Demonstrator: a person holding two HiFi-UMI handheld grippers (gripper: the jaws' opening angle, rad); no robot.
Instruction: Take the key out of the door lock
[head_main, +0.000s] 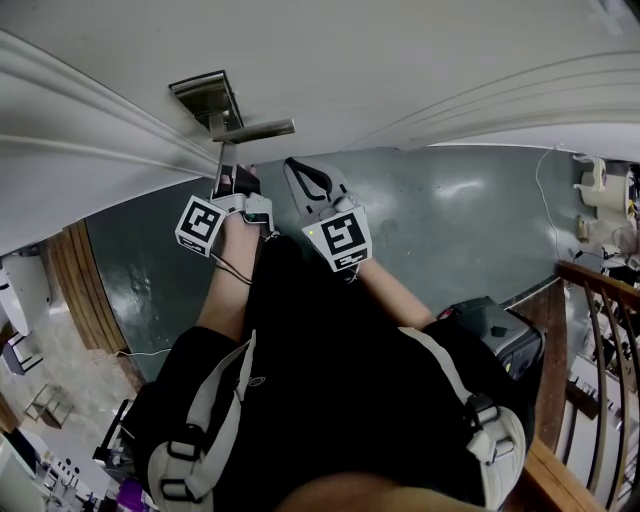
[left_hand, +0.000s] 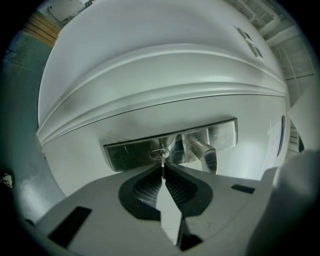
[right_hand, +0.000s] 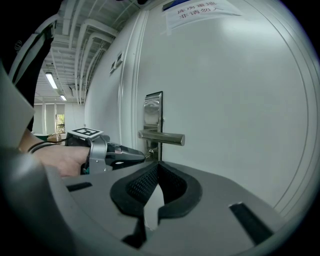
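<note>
— What fills the view?

— A white panelled door (head_main: 420, 60), closed, with a grey-green floor (head_main: 450, 220) at its foot. The person stands right in front of it, in black with pale harness straps over the shoulders, both arms stretched forward.

— And the fittings on the door?

— A brushed metal lock plate (left_hand: 125, 156) is fixed to the door's face. A straight lever handle (right_hand: 162, 137) sticks out of the plate's middle and lies level. The keyhole is in the plate's lower part, under the lever.

— What are the grippers doing?

— The left gripper (left_hand: 163, 173) points level at the plate, its tips right up against the keyhole. Its jaws are pinched together on the key. The right gripper (right_hand: 157, 166) hangs just beside the left one, a little back from the door and tilted slightly down. Its jaws are closed tip to tip with nothing between them.

— So where is the key?

— The key (left_hand: 163, 160) is seated in the keyhole, and its thin outer end is clamped between the left gripper's jaws.
</note>
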